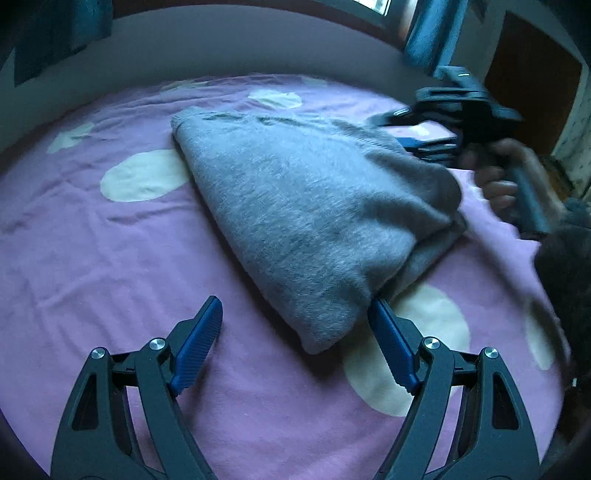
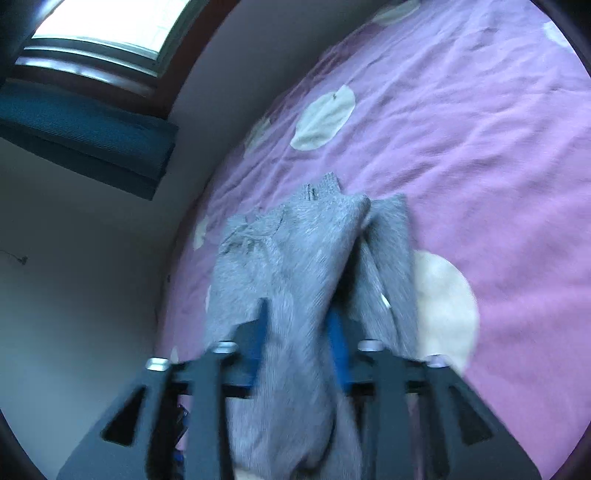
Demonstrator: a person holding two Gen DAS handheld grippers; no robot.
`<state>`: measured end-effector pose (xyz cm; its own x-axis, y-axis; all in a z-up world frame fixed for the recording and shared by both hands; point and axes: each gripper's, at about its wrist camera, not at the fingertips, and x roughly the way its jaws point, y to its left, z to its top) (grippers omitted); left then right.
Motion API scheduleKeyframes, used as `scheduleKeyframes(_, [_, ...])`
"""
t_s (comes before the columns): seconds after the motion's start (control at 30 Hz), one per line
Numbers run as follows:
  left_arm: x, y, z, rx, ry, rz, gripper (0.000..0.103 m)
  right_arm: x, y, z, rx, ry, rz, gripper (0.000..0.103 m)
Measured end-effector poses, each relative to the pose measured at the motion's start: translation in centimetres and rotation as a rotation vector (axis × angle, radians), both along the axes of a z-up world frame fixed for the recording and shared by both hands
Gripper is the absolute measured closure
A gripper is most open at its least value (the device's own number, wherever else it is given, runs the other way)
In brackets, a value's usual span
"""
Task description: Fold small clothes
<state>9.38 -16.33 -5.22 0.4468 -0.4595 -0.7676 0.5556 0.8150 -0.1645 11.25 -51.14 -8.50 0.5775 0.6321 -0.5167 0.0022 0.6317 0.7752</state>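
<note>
A grey fuzzy knit garment [image 1: 306, 206] lies folded on the purple sheet [image 1: 110, 258] with cream dots. My left gripper [image 1: 295, 302] stands wide open at the garment's near corner; its right fingertip [image 1: 378, 314] touches the cloth's edge and the left one is clear of it. My right gripper [image 1: 436, 136], blurred and held by a hand [image 1: 498, 184], is at the garment's far right edge. In the right wrist view that gripper [image 2: 299, 308] has its jaws apart, with a grey fold [image 2: 295, 258] hanging loosely between them.
The sheet [image 2: 480, 147] spreads wide on all sides of the garment. A pale wall [image 2: 92, 277] borders the bed's far side, with a window [image 2: 110, 22] and a dark blue curtain [image 2: 85, 136] above it. A brown door [image 1: 532, 92] stands at the right.
</note>
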Motion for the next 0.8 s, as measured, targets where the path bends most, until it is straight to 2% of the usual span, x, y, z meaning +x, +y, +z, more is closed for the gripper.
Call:
scheduleKeyframes(0.13, [0.9, 0.9, -0.4, -0.037, 0.042, 0.034, 0.023, -4.0, -1.3, -0.3, 0.029, 0.009, -0.006, 0.051])
scheduleKeyframes(0.3, [1.2, 1.2, -0.1, -0.066, 0.041, 0.047, 0.023, -7.7, -0.5, -0.5, 0.064, 0.004, 0.02, 0.051])
scheduleKeyframes(0.43, [1.1, 1.2, 0.0, -0.082, 0.037, 0.04, 0.023, -8.2, 0.7, -1.3, 0.036, 0.041, 0.034, 0.051])
scheduleKeyframes(0.63, [0.9, 1.8, -0.2, -0.11, 0.072, 0.042, 0.023, -6.9, 0.9, -2.9, 0.146, 0.036, 0.028, 0.051])
scheduleKeyframes(0.67, [1.0, 1.8, -0.1, -0.116, 0.074, 0.042, 0.023, -6.5, 1.0, -3.0, 0.152, 0.038, 0.027, 0.053])
scheduleKeyframes(0.7, [1.0, 1.8, -0.1, -0.118, 0.072, 0.042, 0.023, -6.3, 1.1, -3.0, 0.145, 0.041, 0.024, 0.062])
scheduleKeyframes(0.73, [1.0, 1.8, 0.0, -0.118, 0.07, 0.041, 0.023, -6.1, 1.3, -3.0, 0.125, 0.046, 0.022, 0.079])
scheduleKeyframes(0.8, [0.7, 1.9, 0.3, -0.132, 0.06, 0.029, 0.023, -6.3, 1.5, -2.7, 0.114, 0.032, 0.026, 0.093])
